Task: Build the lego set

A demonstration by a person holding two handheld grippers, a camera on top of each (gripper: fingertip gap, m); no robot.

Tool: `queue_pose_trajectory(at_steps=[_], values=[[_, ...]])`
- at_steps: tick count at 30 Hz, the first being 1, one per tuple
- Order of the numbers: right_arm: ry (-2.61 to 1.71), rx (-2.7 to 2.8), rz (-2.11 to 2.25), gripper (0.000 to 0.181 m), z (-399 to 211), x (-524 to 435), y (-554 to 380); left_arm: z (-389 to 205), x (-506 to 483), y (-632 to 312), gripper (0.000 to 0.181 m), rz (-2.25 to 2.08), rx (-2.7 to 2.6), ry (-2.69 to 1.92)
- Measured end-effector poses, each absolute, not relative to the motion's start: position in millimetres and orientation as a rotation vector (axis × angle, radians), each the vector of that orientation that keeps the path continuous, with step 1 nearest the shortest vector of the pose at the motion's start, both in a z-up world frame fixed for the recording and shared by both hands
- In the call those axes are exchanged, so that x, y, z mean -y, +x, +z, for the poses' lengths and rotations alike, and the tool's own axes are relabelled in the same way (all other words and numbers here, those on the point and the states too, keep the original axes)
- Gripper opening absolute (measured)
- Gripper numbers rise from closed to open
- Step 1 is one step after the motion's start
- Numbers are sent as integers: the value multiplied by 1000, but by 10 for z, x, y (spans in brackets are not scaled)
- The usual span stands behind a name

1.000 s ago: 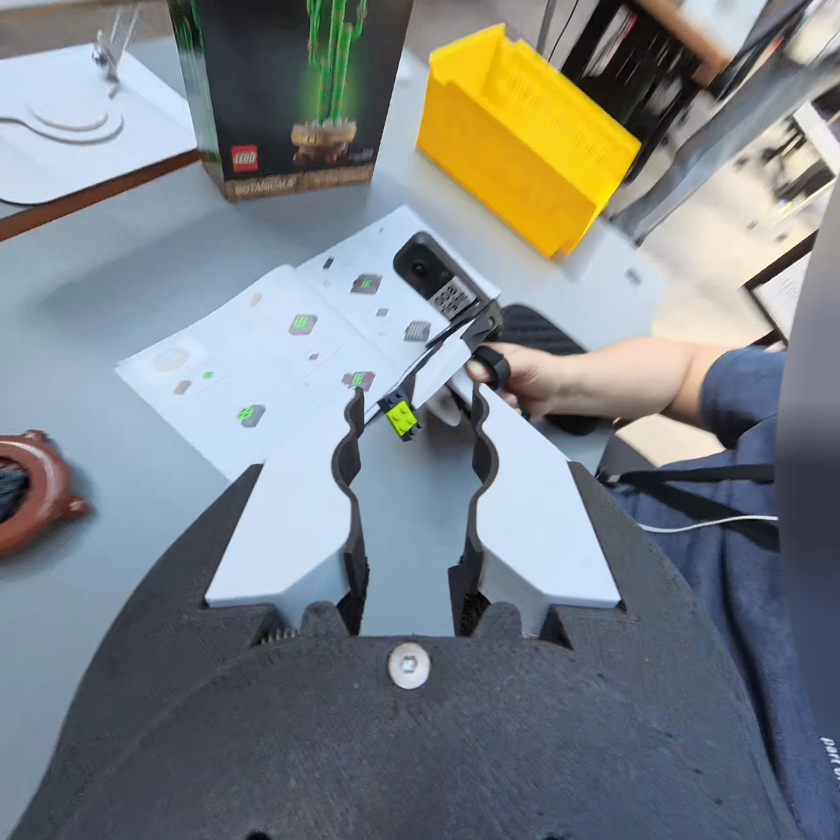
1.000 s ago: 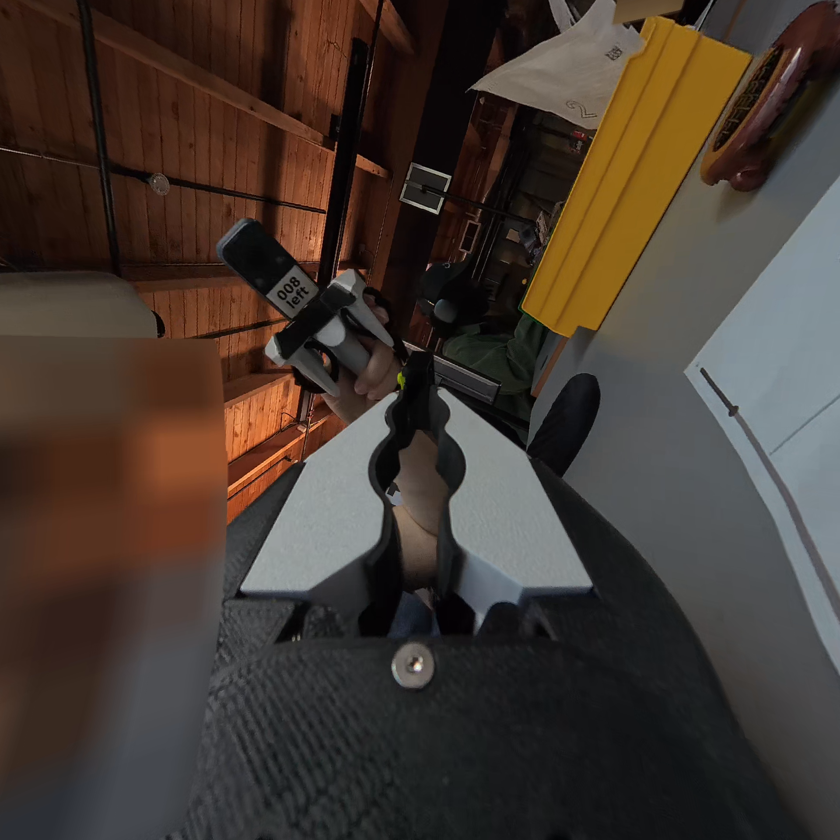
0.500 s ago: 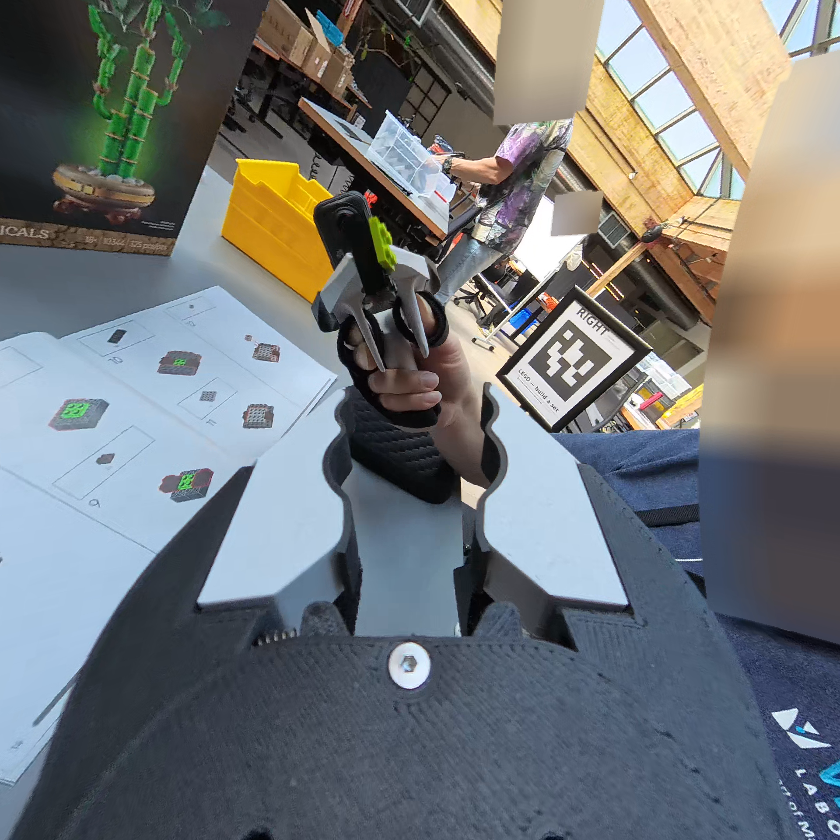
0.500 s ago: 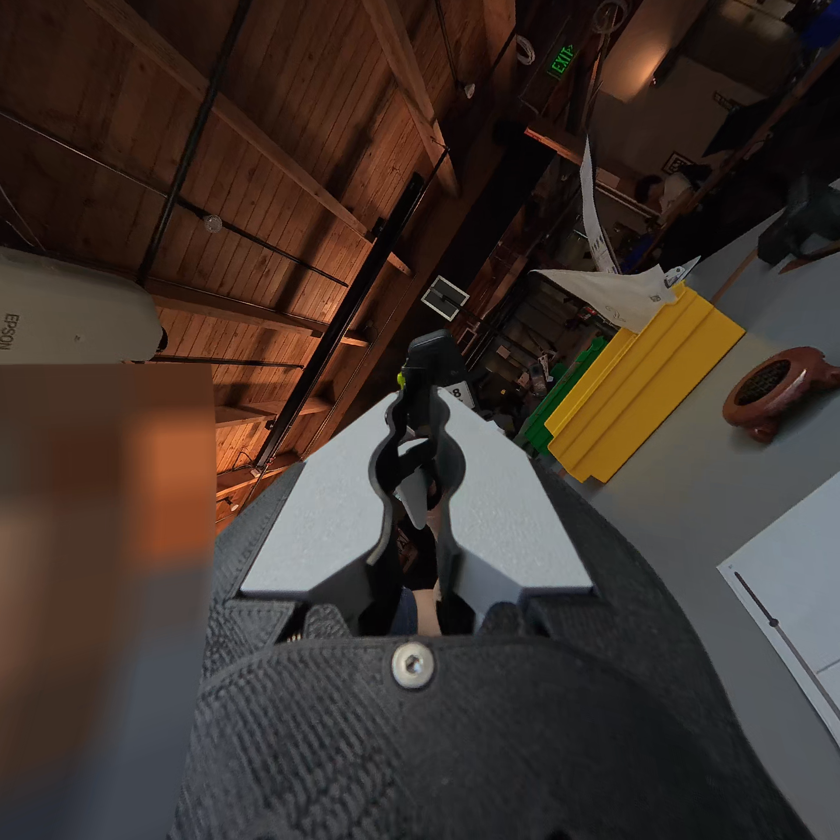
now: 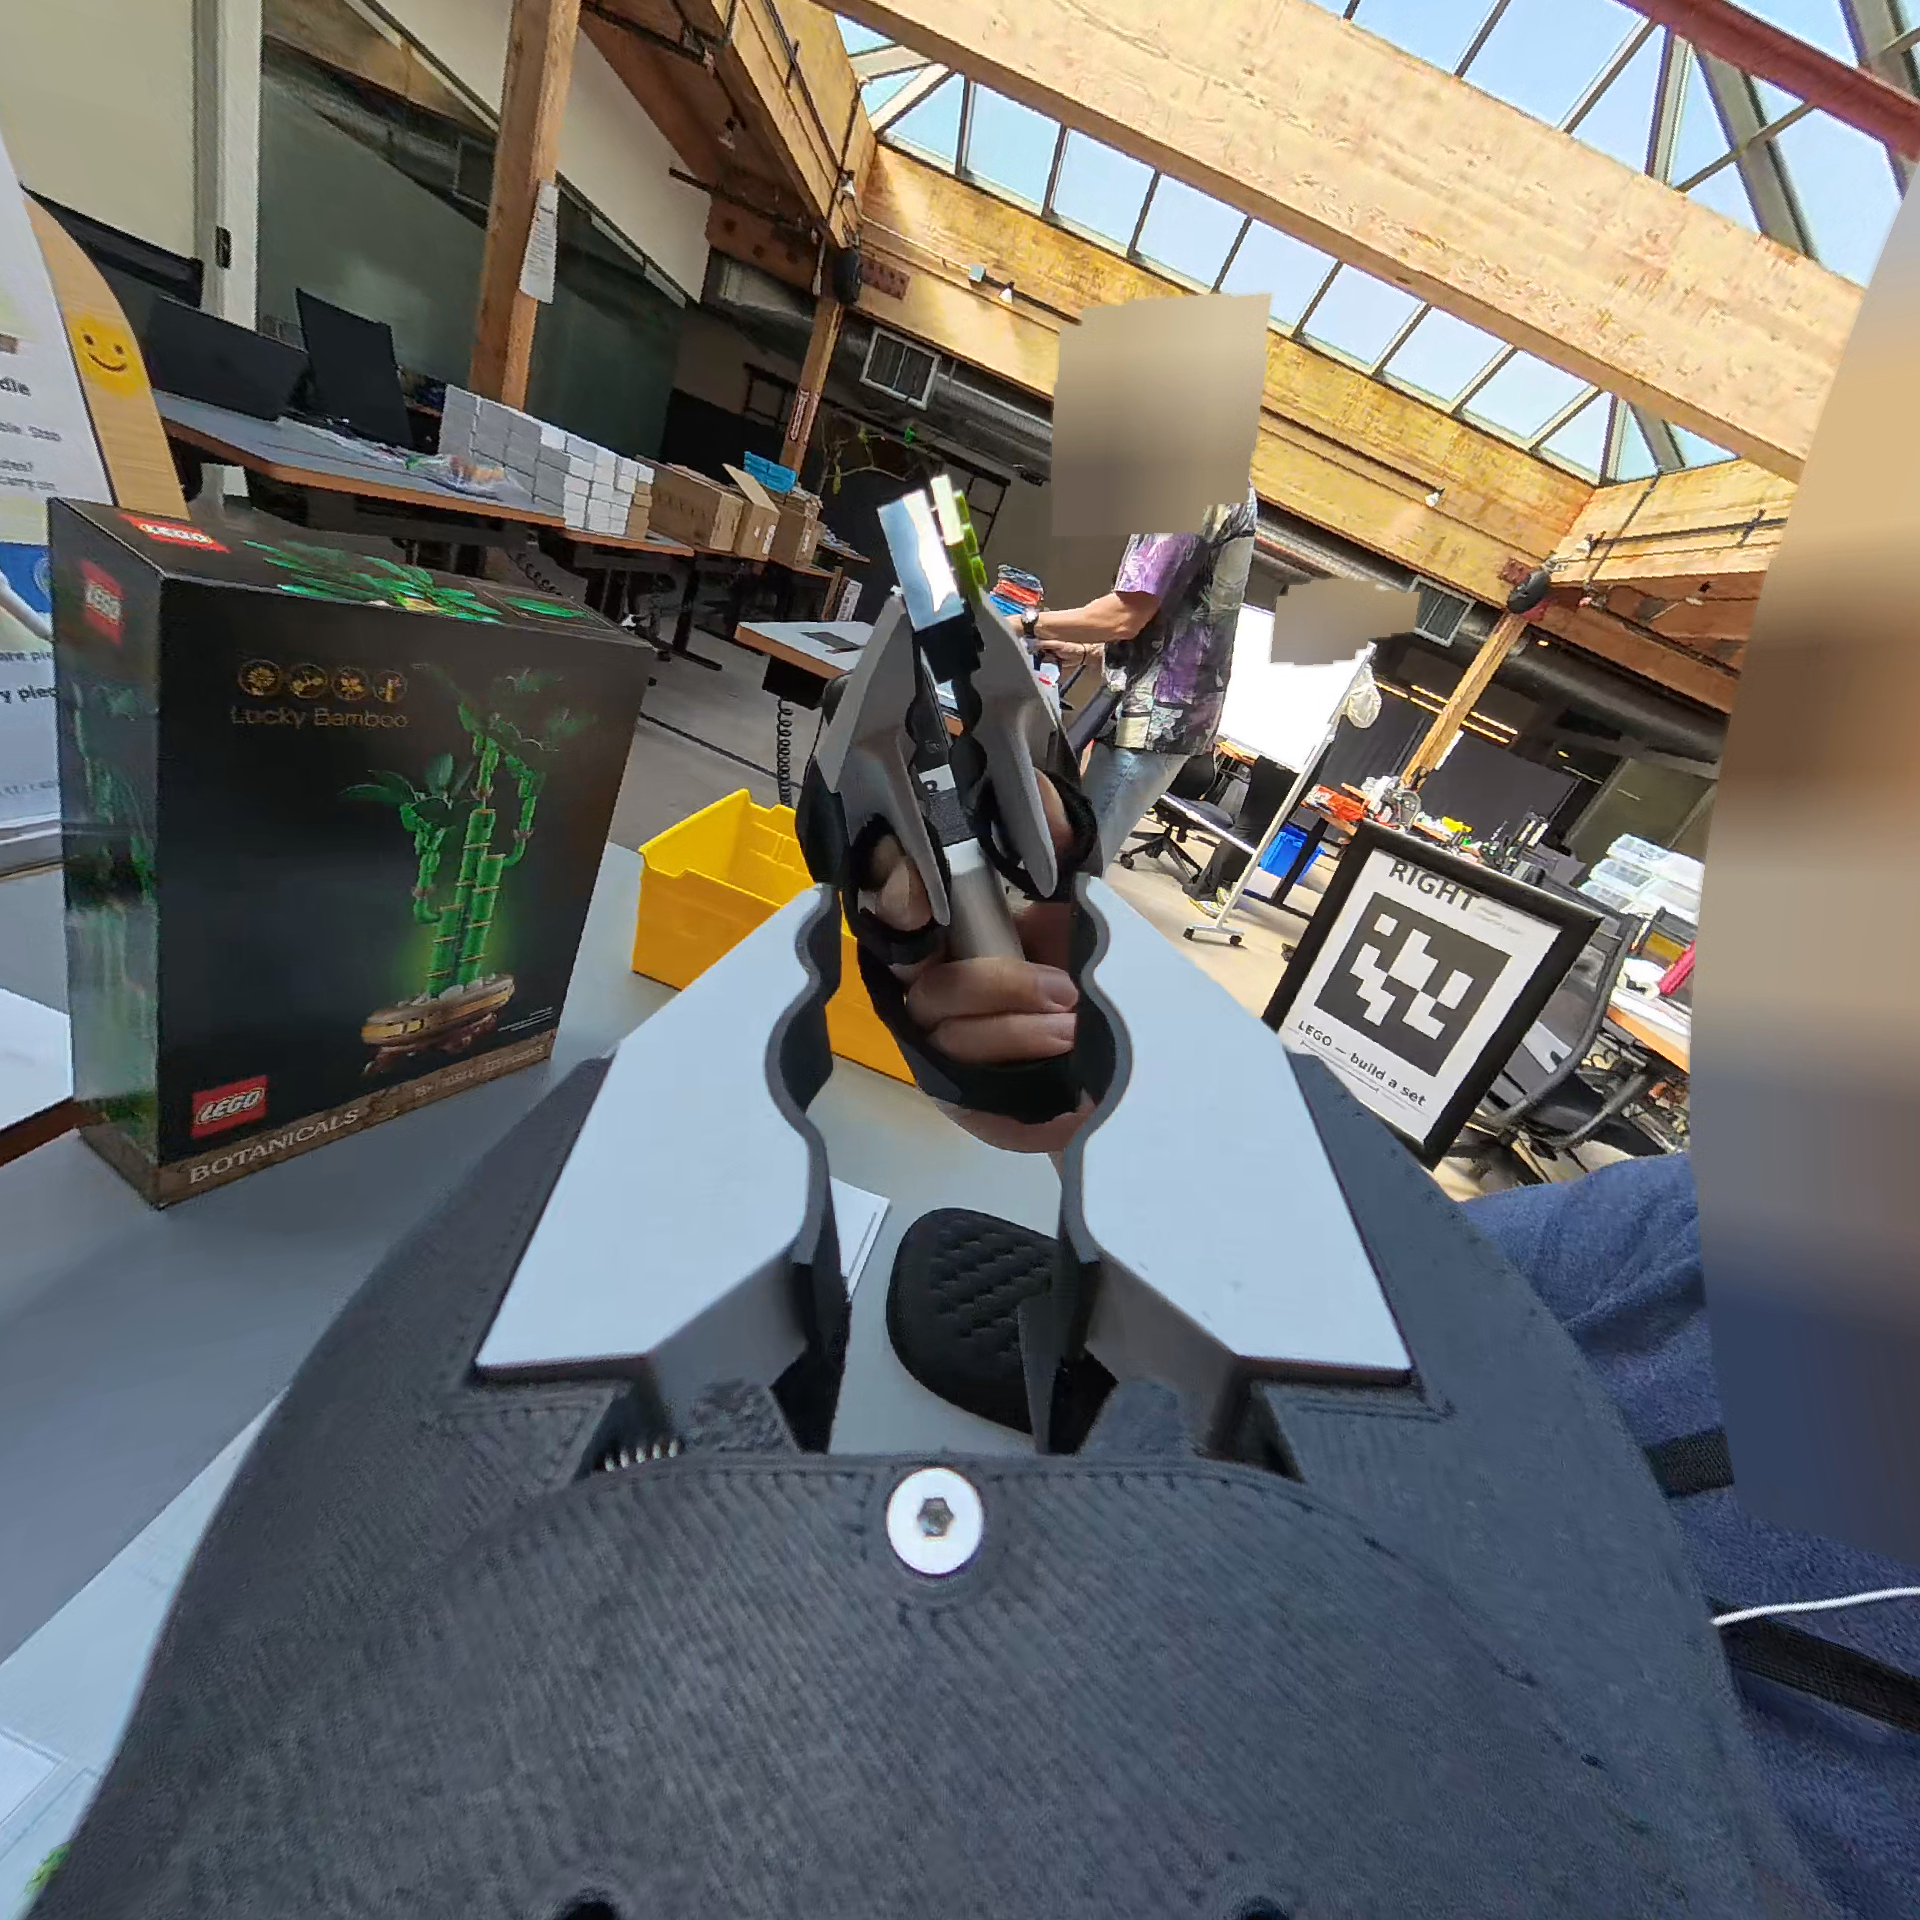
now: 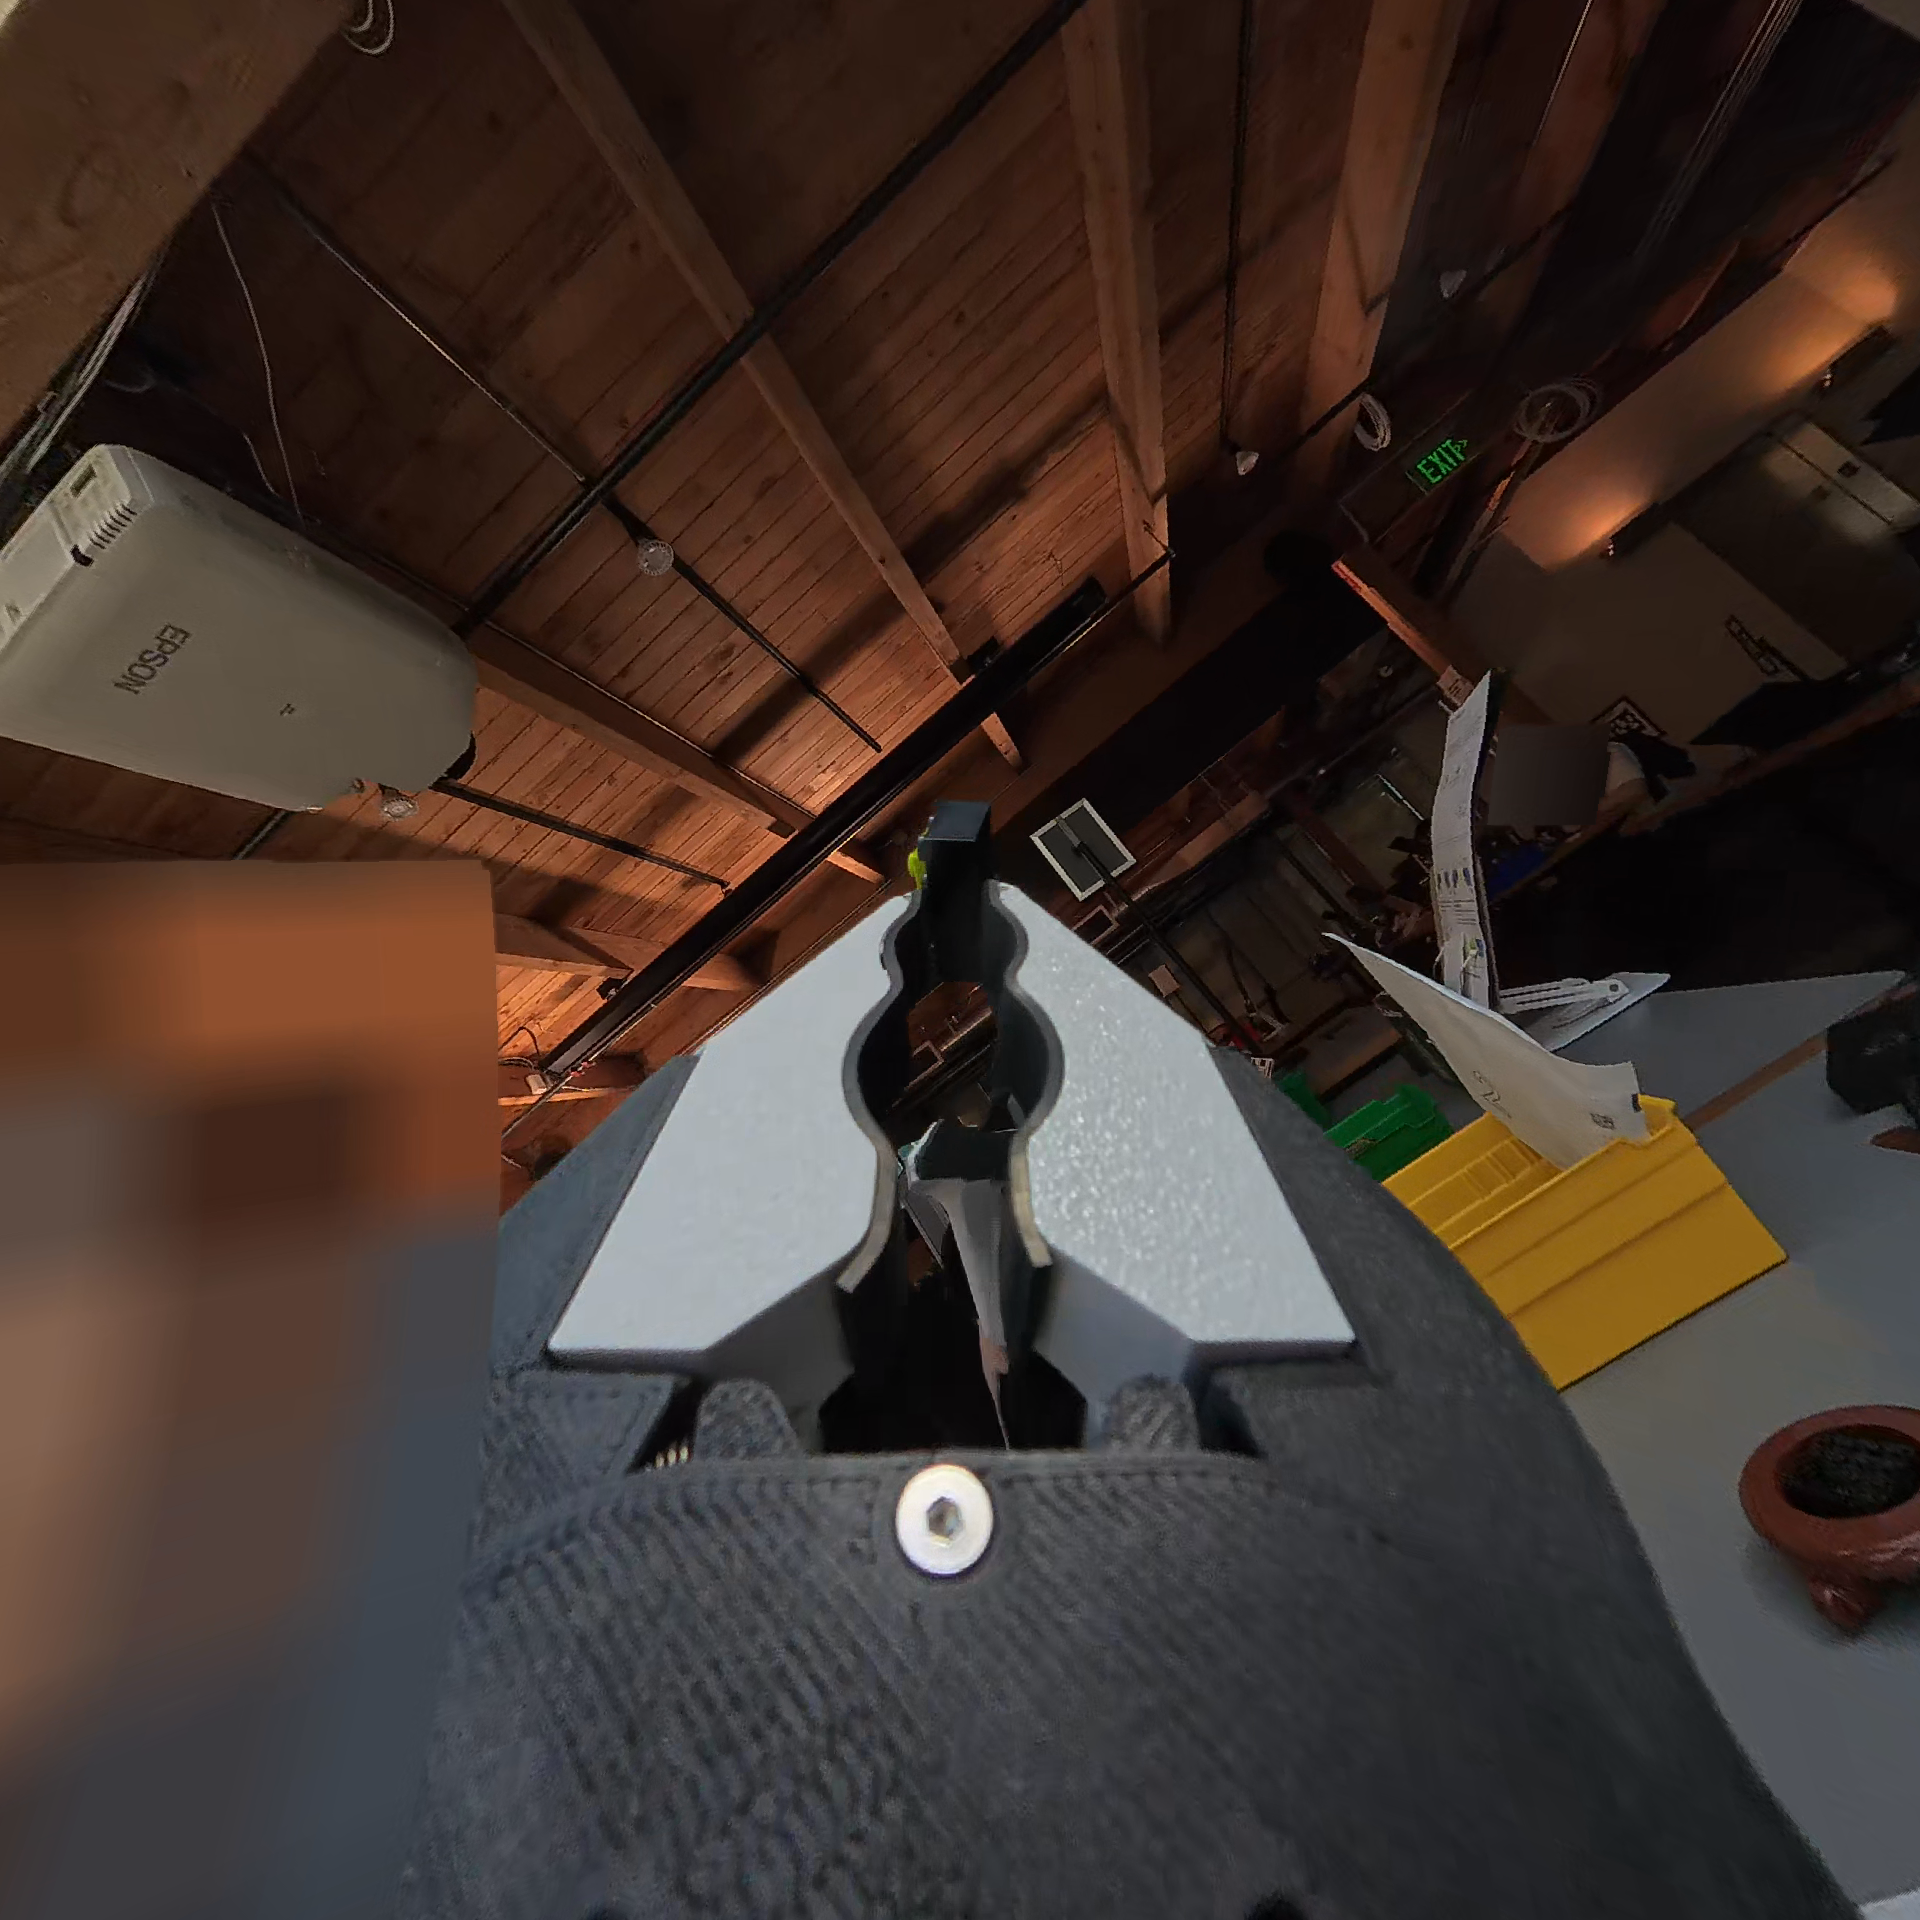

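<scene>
My left gripper (image 5: 953, 896) is open and empty, raised off the grey table (image 5: 156, 1309) and tilted up. Through its gap I see a hand holding my right gripper (image 5: 940, 582), which points upward. The right gripper is shut on a small lime-green and black brick piece (image 5: 958, 532) that sticks out of its tips. In the right wrist view the right gripper (image 6: 951, 904) points at the wooden ceiling, and the brick piece (image 6: 954, 836) shows as a black block with a lime edge at the fingertips.
The dark set box (image 5: 343, 831) stands at the left, with a yellow bin (image 5: 717, 894) behind the grippers. The bin also shows in the right wrist view (image 6: 1590, 1236). A framed marker sign (image 5: 1423, 987) stands at the right. A brown round base (image 6: 1849, 1496) sits on the table. A person (image 5: 1174, 644) stands far back. Left tips to right tips: about 6 cm.
The right gripper lifted the brick piece from over the instruction booklet up into the air and turned upright. The left gripper tilted up from the table and stayed open.
</scene>
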State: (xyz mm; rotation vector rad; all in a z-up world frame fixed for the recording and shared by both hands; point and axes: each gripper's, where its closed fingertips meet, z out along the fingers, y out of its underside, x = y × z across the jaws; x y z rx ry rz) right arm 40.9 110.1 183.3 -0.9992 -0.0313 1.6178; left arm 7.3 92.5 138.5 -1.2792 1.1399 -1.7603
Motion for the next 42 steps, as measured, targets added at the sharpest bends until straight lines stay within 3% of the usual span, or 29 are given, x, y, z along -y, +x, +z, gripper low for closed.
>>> queue_pose_trajectory(at_steps=[5,14,21,24,35,39,42], values=[[-1013,-32,1630,7,1547,-1255,452,1178,-947,80,26,-1841,-1124,-1296],[-1047,-16,1642,8,1309,-1377,242,1180,-1193,51,35,-1911,-917,-1297],[-1067,31,1577,8,1225,-1353,88,1132,-1282,50,30,-1906,-893,-1284],[-1057,31,1534,8,1195,-1354,88,1124,-1259,47,10,-1913,-906,-1257],[-1143,198,1333,8,1136,-1373,44,1062,-1264,10,9,-1875,-1020,-1289],[-1223,296,1211,32,1137,-1380,7,1071,-1245,-41,9,-1808,-1117,-1241],[-1255,445,1185,33,1176,-1274,-63,1060,-1185,-74,9,-1698,-1227,-1183]])
